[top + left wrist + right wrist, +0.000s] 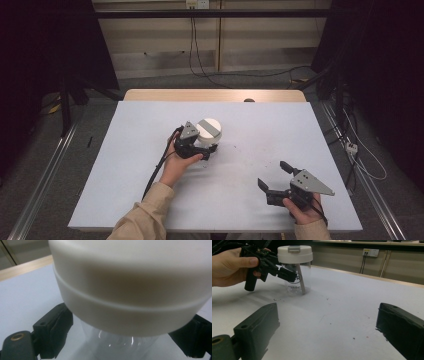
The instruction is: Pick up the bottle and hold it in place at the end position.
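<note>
A clear jar (295,277) with a wide white lid (209,129) stands upright near the middle of the white table (150,125). A pale stick leans inside it. A hand holds my left gripper (210,148) level at the jar's near left side. Its black jaws stand on either side of the clear body (120,345), just under the lid (130,290), with a small gap on each side; it is open. My right gripper (271,173) rests at the front right of the table, open with nothing between its fingers (259,327), pointing toward the jar.
A wooden strip (215,95) edges the table at the back. Cables (195,50) hang down the far wall, and dark stands flank the table. Small dark specks (353,338) mark the sheet between my right gripper and the jar.
</note>
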